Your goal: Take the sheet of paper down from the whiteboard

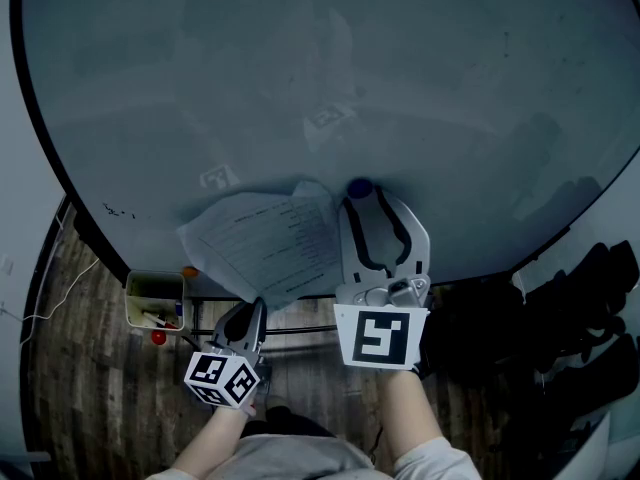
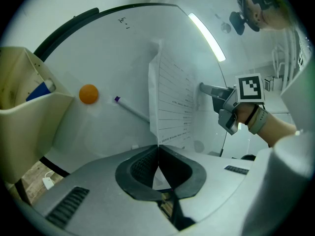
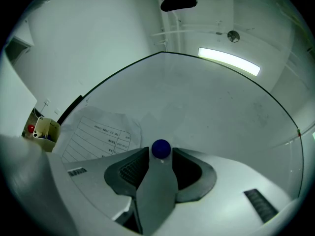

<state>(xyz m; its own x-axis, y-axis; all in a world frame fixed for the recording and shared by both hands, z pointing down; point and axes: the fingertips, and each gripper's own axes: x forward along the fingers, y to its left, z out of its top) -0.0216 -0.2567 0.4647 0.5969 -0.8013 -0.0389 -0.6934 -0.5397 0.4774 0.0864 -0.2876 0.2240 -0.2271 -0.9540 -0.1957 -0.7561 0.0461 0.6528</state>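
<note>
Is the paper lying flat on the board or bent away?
Bent away. The paper stands out from the whiteboard, its lower edge pinched in the shut left gripper.

The whiteboard is pale grey-white inside a black frame. The sheet of paper is white with ruled rows of dark print. One round magnet is deep blue, another orange. The left gripper and right gripper are light grey with black ribbed pads; their cubes carry black-and-white square markers. The holder is cream, the floor dark wood planks.
</note>
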